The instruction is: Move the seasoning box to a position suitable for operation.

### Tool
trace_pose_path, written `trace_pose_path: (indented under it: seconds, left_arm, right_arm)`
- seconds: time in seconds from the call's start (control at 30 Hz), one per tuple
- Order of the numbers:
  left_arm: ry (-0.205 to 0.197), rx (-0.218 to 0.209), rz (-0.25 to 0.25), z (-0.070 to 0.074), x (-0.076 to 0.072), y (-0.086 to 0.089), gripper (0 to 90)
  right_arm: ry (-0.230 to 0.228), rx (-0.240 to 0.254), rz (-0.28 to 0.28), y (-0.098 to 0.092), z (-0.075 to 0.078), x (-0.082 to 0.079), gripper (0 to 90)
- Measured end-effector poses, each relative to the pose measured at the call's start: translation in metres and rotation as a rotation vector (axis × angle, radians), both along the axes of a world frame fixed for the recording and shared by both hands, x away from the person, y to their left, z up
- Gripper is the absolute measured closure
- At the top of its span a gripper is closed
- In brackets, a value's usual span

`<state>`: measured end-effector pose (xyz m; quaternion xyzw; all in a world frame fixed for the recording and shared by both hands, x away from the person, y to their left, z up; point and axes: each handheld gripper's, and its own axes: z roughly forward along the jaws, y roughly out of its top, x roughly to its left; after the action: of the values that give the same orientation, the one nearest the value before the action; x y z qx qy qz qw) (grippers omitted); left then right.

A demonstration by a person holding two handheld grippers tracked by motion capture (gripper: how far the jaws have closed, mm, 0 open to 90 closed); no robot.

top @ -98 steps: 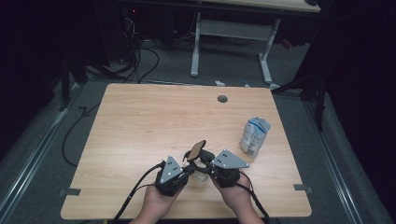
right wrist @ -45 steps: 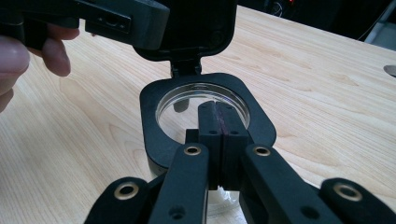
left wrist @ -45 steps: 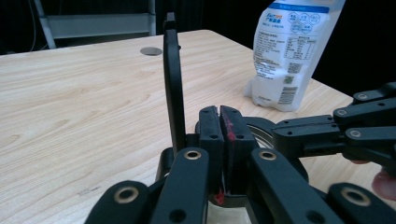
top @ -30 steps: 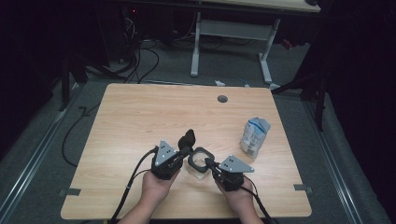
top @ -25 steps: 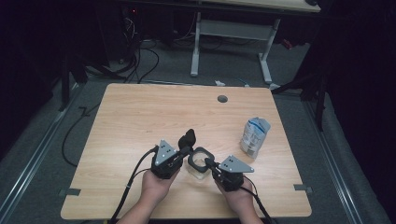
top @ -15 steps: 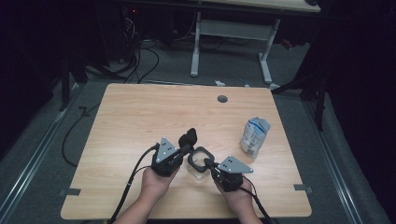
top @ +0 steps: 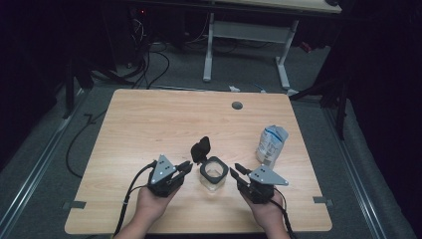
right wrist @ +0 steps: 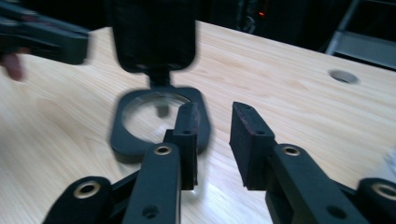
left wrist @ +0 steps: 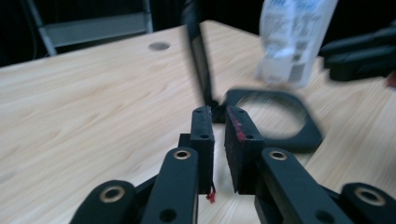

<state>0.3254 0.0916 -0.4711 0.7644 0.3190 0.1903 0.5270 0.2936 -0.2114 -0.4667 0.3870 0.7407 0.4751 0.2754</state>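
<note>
A clear container with a black square rim [top: 214, 172] and a flip lid [top: 201, 147] standing open on its hinge is seen on the wooden table [top: 149, 124], between the two claws. From the left gripper [top: 185, 167] it lies just ahead and slightly to the right of the jaws; in the left gripper view the rim [left wrist: 273, 119] is seen just past the pad tips, with the raised lid [left wrist: 201, 49] ahead of them. From the right gripper [top: 236, 172] the container lies just ahead and to the left, as the rim [right wrist: 140, 116] is shown in the right gripper view. Both claws are about equally near. The left gripper's jaws have just been opening and are parted only by a narrow gap, with nothing seen between the pads. The right gripper's jaws have just been opening too and stand wider apart, empty, the rim lying beside the left pad, not between the two. The lid's hinge is on the far side, towards the left claw. A crumpled white bag [top: 271, 144] stands well off beyond the right claw.
</note>
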Motion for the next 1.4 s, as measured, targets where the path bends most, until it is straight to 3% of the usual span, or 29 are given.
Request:
trace_pose_path:
  seconds: [0.23, 0.43, 0.5, 0.63, 0.83, 0.97, 1.1, 1.4]
  left_arm:
    - [0.088, 0.047, 0.074, -0.027, 0.001, 0.053, 71.7]
    - [0.103, 0.066, 0.139, -0.04, -0.003, 0.079, 62.9]
    - [0.108, 0.054, 0.144, -0.04, -0.003, 0.084, 62.4]
    - [0.109, 0.045, 0.136, -0.041, -0.002, 0.084, 61.5]
    - [0.114, 0.047, 0.117, -0.042, -0.002, 0.082, 58.2]
    - [0.121, 0.035, 0.113, -0.043, -0.001, 0.084, 55.5]
    - [0.124, 0.032, 0.113, -0.044, -0.002, 0.084, 55.2]
    - [0.12, 0.029, 0.117, -0.045, -0.002, 0.084, 54.7]
  right_arm:
    - [0.036, -0.011, -0.091, -0.036, -0.015, -0.009, 66.9]
    - [0.06, -0.026, -0.186, -0.071, -0.023, -0.014, 65.9]
    - [0.06, -0.035, -0.219, -0.084, -0.024, -0.013, 65.8]
    - [0.07, -0.061, -0.277, -0.103, -0.023, -0.003, 59.4]
    - [0.077, -0.041, -0.31, -0.117, -0.015, 0.022, 54.6]
    - [0.091, -0.02, -0.303, -0.123, -0.013, 0.039, 55.0]
    - [0.097, -0.034, -0.292, -0.121, -0.016, 0.051, 58.6]
    - [0.065, -0.021, -0.264, -0.117, -0.017, 0.059, 62.2]
